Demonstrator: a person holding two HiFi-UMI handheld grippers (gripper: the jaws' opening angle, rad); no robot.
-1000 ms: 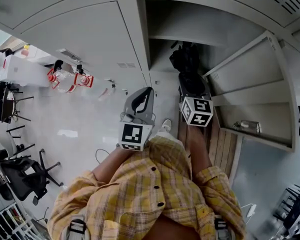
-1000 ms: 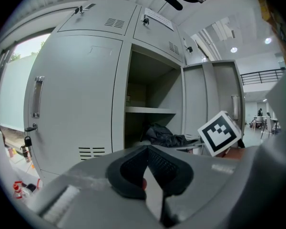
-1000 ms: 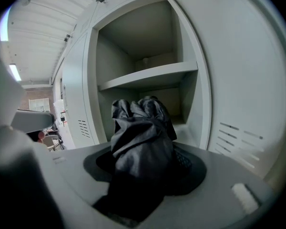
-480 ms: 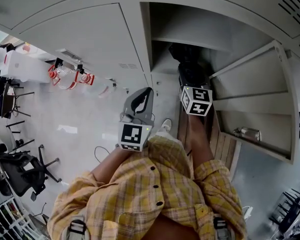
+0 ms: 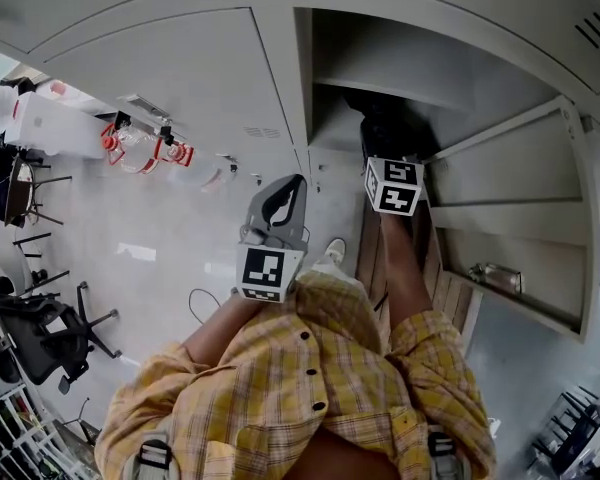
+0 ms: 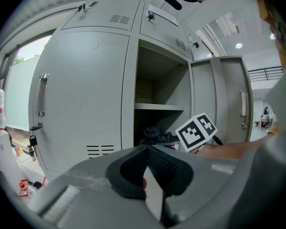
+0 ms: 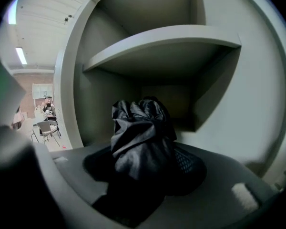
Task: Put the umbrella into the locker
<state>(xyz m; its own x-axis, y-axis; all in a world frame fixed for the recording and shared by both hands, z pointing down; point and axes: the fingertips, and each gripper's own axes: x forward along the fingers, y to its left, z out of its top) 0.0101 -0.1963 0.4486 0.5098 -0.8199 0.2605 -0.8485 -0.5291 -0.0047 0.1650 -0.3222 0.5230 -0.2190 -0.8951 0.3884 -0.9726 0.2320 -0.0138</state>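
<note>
The right hand-held gripper (image 7: 145, 168) is clamped on the umbrella (image 7: 140, 128), its pads pressing on either side of the bundle. The umbrella is folded and black, its glossy fabric crumpled into loose pleats that bunch up ahead of the jaws. Gripper and umbrella are inside the open locker (image 7: 248, 104), with the shelf (image 7: 167, 37) above them and the back wall beyond the tip. Whether the fabric rests on the compartment floor is hard to say. Outside the locker, the left hand-held gripper (image 6: 147, 148) is closed on nothing.
</note>
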